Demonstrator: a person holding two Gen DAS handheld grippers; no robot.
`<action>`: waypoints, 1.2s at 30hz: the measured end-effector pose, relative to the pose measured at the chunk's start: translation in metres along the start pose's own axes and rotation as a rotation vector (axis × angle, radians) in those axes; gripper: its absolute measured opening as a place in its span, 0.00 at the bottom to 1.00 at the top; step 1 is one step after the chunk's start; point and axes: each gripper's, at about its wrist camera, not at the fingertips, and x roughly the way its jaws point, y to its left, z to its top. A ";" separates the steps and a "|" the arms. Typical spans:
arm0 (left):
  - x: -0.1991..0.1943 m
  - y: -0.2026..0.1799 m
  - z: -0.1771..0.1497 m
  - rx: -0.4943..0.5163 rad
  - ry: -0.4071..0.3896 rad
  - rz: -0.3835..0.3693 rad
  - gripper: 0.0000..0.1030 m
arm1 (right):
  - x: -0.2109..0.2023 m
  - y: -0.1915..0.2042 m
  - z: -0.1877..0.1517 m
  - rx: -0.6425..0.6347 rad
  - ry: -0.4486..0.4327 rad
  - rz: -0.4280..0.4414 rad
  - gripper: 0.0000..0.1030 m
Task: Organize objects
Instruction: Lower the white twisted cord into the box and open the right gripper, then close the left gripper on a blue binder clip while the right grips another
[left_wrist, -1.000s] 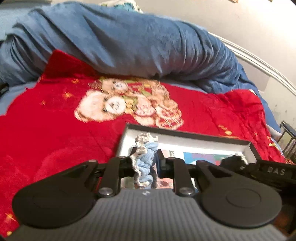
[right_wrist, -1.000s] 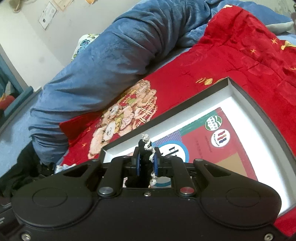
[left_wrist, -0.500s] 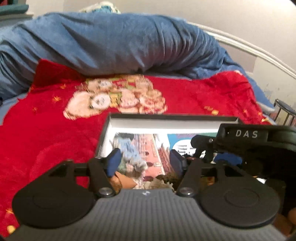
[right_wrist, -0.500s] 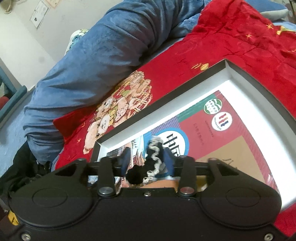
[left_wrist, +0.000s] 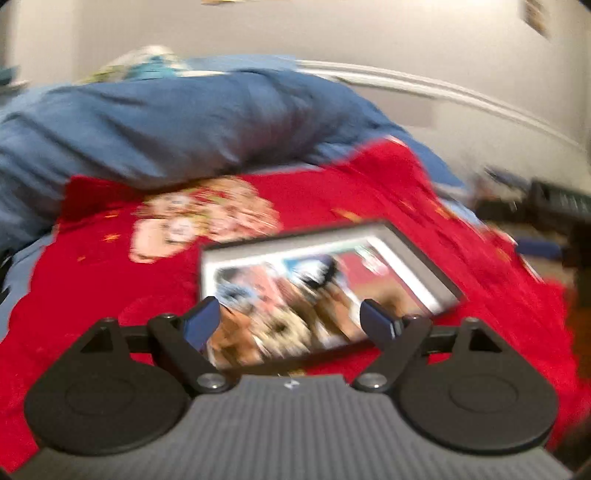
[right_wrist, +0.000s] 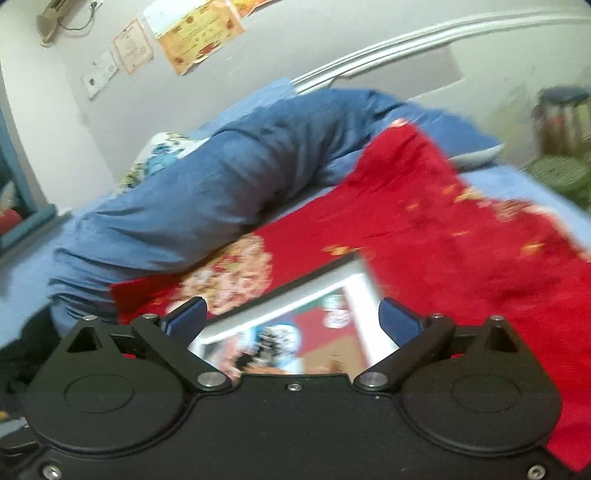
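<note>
A shallow dark-rimmed box (left_wrist: 417, 254) with a white inner wall lies on the red blanket (left_wrist: 92, 295). Several small soft items lie blurred inside it, among them a light blue scrunchie (left_wrist: 236, 291) near its left end. My left gripper (left_wrist: 290, 319) hangs above the box's near side, jaws still opening, nothing between them. In the right wrist view the same box (right_wrist: 354, 284) shows under my right gripper (right_wrist: 291, 317), whose jaws are also still opening and hold nothing. Both views are motion-blurred.
A rolled blue duvet (left_wrist: 166, 122) lies across the bed behind the red blanket (right_wrist: 461, 266). A white bed rail (right_wrist: 388, 40) curves along the wall, which carries paper sheets (right_wrist: 195, 33). A dark stand (left_wrist: 554, 206) sits off the bed's right side.
Both grippers went from shut on scrunchies to wide apart, leaving them in the box. Both hands pulled back and rose, so the box looks smaller and more of the room shows.
</note>
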 end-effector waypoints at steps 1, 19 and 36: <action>-0.007 -0.002 -0.002 0.022 0.008 -0.012 0.87 | -0.012 -0.006 -0.001 0.008 -0.006 -0.016 0.98; 0.078 -0.009 -0.068 -0.094 0.238 0.163 0.78 | 0.072 -0.050 -0.078 0.127 0.289 -0.258 0.70; 0.089 -0.014 -0.074 -0.172 0.306 0.165 0.27 | 0.072 -0.019 -0.087 -0.076 0.321 -0.343 0.25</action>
